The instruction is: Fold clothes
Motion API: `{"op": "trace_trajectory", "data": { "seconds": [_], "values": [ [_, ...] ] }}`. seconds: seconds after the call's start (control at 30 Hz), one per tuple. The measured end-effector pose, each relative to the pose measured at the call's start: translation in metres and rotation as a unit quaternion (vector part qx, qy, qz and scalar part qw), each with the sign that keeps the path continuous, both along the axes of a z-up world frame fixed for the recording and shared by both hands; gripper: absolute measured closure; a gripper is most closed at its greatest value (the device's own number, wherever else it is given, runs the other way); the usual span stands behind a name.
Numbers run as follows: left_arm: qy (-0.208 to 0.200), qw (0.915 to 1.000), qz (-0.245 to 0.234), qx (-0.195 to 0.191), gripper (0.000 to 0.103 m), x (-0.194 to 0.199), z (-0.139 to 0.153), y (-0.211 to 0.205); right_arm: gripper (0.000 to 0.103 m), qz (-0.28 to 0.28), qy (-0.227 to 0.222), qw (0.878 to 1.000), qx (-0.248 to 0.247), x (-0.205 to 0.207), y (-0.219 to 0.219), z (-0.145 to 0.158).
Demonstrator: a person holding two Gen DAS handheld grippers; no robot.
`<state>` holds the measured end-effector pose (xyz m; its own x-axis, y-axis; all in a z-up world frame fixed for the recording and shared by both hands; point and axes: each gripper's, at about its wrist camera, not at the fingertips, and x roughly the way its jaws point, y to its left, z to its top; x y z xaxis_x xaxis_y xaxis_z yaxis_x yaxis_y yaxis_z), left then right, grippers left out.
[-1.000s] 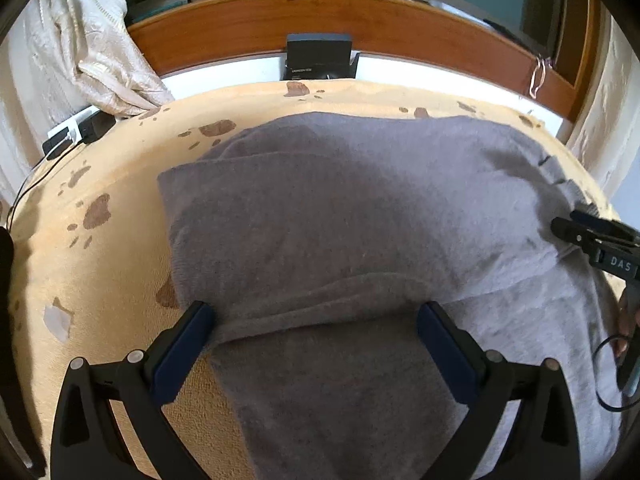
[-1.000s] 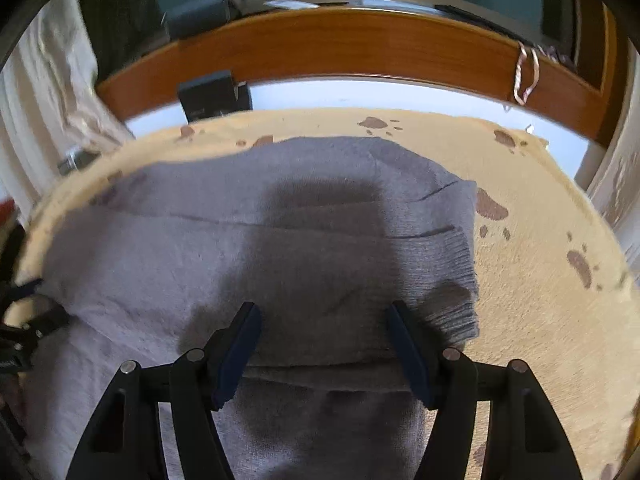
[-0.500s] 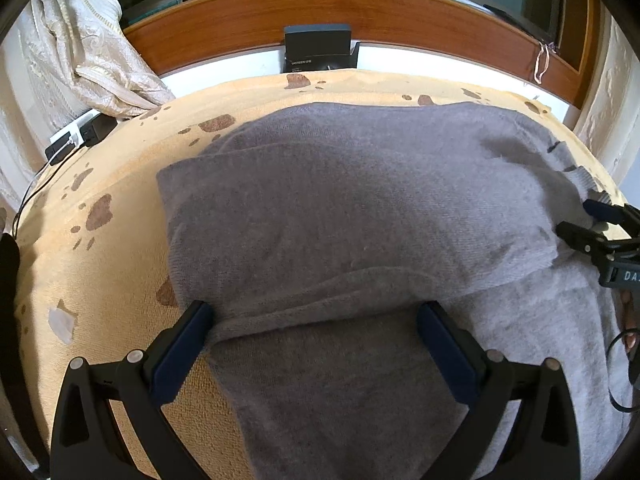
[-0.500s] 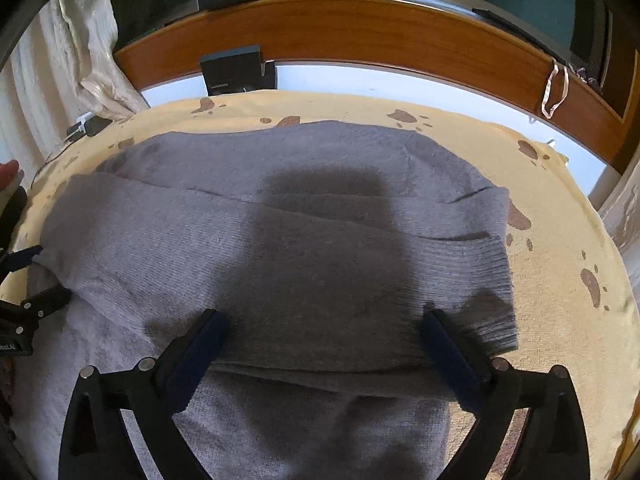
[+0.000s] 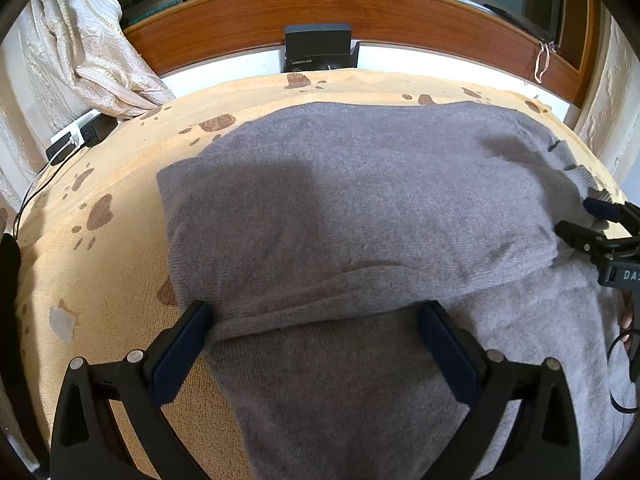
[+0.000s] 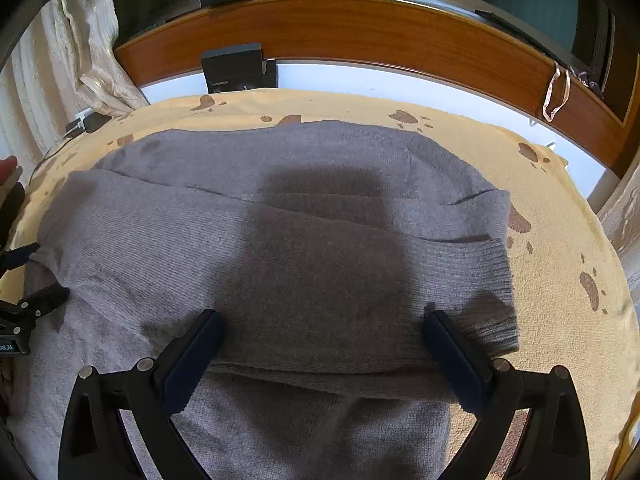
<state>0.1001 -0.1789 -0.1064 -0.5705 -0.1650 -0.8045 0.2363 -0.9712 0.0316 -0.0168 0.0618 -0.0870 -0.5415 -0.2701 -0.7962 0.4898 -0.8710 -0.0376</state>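
My right tongs [image 6: 320, 340], just opened, and left tongs [image 5: 314, 330] stand spread over the folded grey sweater [image 5: 360, 208], gripping nothing.

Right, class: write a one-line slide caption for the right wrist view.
Right gripper open above a folded grey sweater on a paw-print blanket.

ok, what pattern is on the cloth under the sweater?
Yellow-tan cloth with brown paw prints, clearest in the right wrist view.
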Motion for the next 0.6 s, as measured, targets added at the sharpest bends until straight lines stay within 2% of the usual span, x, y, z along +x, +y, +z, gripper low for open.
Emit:
{"op": "trace_trajectory", "data": {
  "seconds": [0.6],
  "values": [
    [0.002, 1.0000, -0.001, -0.001, 0.001, 0.001, -0.001, 0.000, 0.001, -0.017, 0.008, 1.000, 0.008, 0.006, -0.010, 0.001]
  ]
}}
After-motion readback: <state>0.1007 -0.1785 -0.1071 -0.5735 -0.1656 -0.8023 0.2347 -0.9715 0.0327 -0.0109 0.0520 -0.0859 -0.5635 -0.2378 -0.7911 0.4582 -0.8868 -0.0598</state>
